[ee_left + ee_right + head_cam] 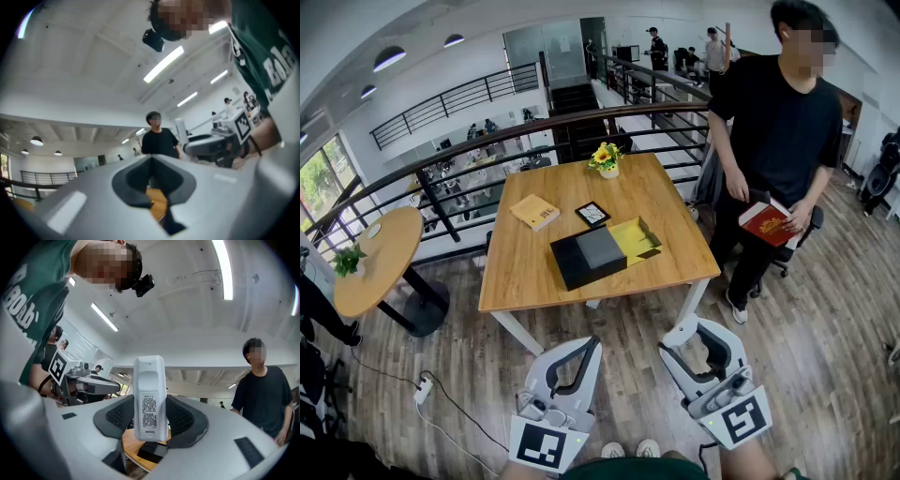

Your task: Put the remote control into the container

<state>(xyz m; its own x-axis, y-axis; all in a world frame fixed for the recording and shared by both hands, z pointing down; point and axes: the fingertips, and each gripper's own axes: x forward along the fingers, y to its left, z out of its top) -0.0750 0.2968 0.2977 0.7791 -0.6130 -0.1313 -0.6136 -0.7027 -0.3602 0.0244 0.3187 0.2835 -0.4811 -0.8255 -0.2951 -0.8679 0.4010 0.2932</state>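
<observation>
Two grippers hang low at the head view's bottom edge, above the wood floor (787,272) and short of the table (516,281). The right gripper (708,352) clamps the one remote (150,399): its pads press the remote's two long sides, and the white body stands upright between them, rising well past the jaw tips with its printed back label toward that gripper's camera. The left gripper (572,361) is empty, its jaws drawn together along a thin seam. The remote is thus in the air, well apart from the box (574,267), which lies on the table ahead of both grippers. Of tables there are two: the square wooden one in the middle and a round table (389,248) to its left, bearing one plant (349,260). A curved railing (450,155) runs behind them. One person (778,122) in black stands at the square table's right corner, holding one red book (766,223); a few more people show small beyond the rail. On the square table lie one black box with one gray slab (600,246) on top, one yellow tray (636,239) touching its right side, one tan book (534,211) toward the far left, one dark-framed tile (592,214) between book and tray, and one pot of flowers (606,157) at the far edge.
</observation>
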